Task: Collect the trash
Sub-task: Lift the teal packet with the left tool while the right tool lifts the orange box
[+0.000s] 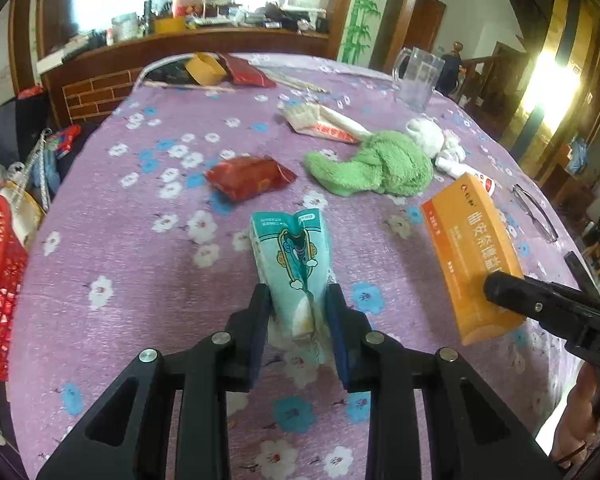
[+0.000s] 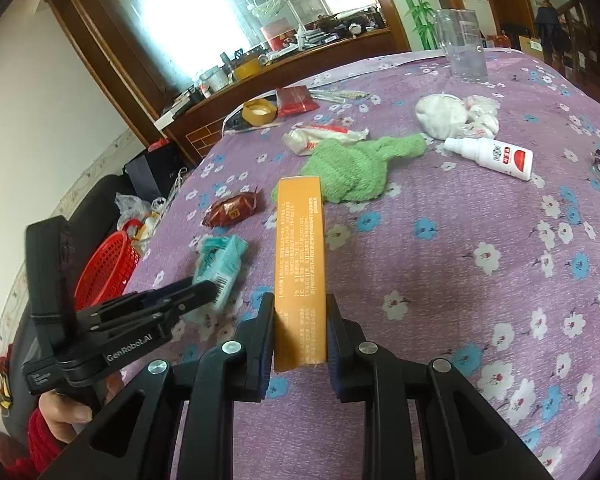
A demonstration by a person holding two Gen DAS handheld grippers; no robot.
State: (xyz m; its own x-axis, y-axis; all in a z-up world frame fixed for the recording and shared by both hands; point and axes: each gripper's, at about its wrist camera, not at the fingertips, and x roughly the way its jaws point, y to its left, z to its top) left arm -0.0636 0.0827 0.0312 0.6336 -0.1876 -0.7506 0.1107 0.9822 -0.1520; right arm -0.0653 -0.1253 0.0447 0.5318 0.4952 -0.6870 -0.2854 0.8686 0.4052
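My left jaws pinch a crumpled teal carton [image 1: 296,256] above the desk; my right jaws clamp a long orange box [image 2: 300,256] lengthwise. A red wrapper [image 1: 248,176] lies beyond.

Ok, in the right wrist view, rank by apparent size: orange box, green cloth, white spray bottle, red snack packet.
1. orange box, though it's inflated by being nearest the camera, held in the right gripper
2. green cloth
3. white spray bottle
4. red snack packet, close to the bottle, so unsure

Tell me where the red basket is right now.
The red basket sits off the table's left edge, below tabletop level, beside the left claw in the right wrist view.
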